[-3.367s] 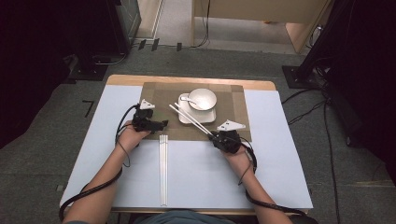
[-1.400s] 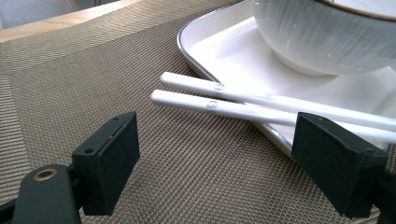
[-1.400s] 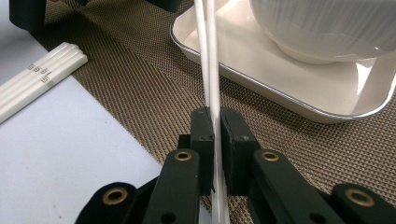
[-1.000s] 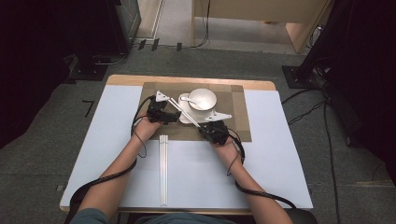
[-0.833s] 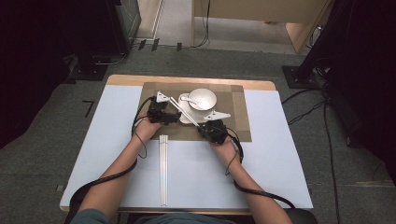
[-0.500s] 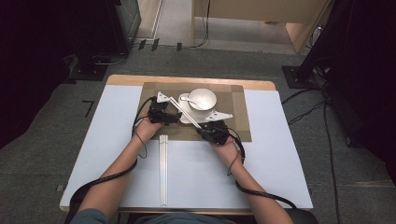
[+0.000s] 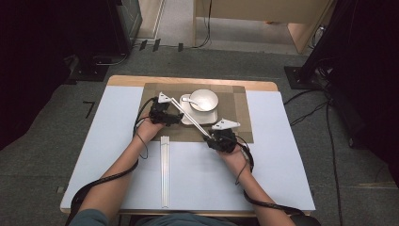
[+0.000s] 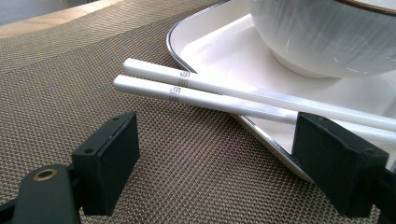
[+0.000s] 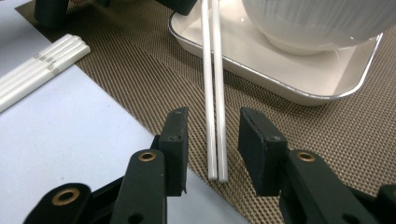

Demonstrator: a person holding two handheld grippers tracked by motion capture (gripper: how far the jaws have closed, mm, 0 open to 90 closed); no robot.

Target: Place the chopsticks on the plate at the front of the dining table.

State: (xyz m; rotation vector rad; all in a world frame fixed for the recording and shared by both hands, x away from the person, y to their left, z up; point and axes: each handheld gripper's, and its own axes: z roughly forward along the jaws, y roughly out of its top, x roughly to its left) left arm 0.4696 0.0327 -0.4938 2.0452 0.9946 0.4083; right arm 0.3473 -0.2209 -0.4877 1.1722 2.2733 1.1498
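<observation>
Right gripper view: the right hand-held gripper (image 9: 212, 126) has just been opening, its jaws released around the white chopsticks (image 9: 211, 70) without touching them. The chopsticks lie across the plate's (image 9: 280, 77) rim at the bowl's (image 7: 203, 99) 7 o'clock. The left hand-held gripper (image 8: 215, 154) stands released before their other ends.
</observation>
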